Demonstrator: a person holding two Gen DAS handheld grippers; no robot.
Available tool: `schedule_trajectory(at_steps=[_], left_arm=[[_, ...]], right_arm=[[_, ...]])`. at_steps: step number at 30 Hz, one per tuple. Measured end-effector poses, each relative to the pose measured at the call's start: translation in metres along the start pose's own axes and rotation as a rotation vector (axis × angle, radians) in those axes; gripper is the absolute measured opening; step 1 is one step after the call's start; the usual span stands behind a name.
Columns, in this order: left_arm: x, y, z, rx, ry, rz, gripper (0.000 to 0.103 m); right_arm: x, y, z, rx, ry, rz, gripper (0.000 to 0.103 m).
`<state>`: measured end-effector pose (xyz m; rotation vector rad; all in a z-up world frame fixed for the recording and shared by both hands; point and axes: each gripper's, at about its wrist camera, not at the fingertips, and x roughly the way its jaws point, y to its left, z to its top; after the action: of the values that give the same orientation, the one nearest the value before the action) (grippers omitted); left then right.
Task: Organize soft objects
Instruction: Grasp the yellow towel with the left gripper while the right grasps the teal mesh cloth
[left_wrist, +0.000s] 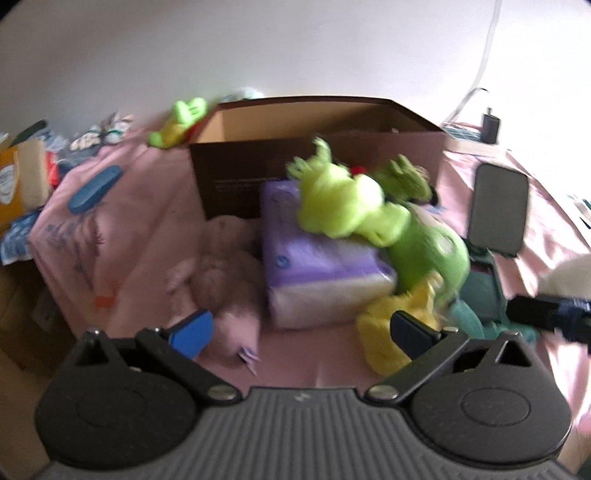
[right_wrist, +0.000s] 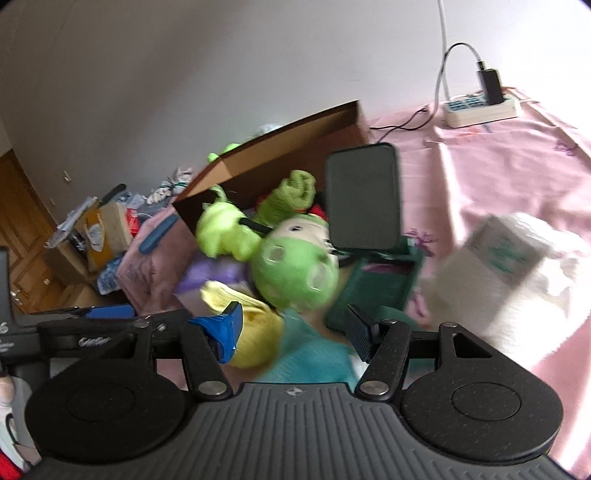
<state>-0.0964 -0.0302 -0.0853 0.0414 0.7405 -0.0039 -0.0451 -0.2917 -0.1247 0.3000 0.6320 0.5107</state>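
A green round-headed plush (left_wrist: 424, 247) with lime-green limbs (left_wrist: 343, 199) lies across a purple tissue pack (left_wrist: 317, 266), in front of an open brown cardboard box (left_wrist: 295, 122). A pink plush (left_wrist: 221, 273) lies left of the pack, and a yellow soft item (left_wrist: 391, 332) lies at its right corner. My left gripper (left_wrist: 301, 332) is open just short of the pack, holding nothing. My right gripper (right_wrist: 291, 334) is open over a teal cloth (right_wrist: 306, 354), with the green plush (right_wrist: 295, 269) just ahead and the yellow soft item (right_wrist: 243, 314) by its blue fingertip.
A dark phone (right_wrist: 364, 195) stands upright in a green holder (right_wrist: 380, 288) right of the plush. A white wrapped pack (right_wrist: 506, 258) lies further right on the pink sheet (right_wrist: 498, 166). A power strip (right_wrist: 480, 107) sits by the wall. Another lime plush (left_wrist: 177, 122) and clutter lie left of the box.
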Motion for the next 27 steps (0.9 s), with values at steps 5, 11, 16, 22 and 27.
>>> schedule_trajectory(at_steps=[5,11,16,22,27], left_arm=[[0.000,-0.011,-0.017,0.048,-0.001,-0.073,0.102],[0.010,-0.026,-0.014,0.091,-0.035,-0.143,0.102],[0.034,-0.043,-0.013,0.145,-0.015,-0.150,0.102],[0.056,-0.041,-0.022,0.118,0.026,-0.131,0.090],[0.055,-0.044,-0.022,0.107,0.022,-0.211,0.053]], right_arm=[[-0.002,-0.011,-0.008,-0.010,0.003,-0.047,0.047],[0.007,-0.022,-0.019,-0.012,0.030,-0.106,0.047],[0.014,-0.025,-0.024,0.011,0.048,-0.090,0.048],[0.023,-0.027,-0.028,0.019,0.056,-0.115,0.048],[0.022,-0.029,-0.030,0.044,0.053,-0.107,0.048]])
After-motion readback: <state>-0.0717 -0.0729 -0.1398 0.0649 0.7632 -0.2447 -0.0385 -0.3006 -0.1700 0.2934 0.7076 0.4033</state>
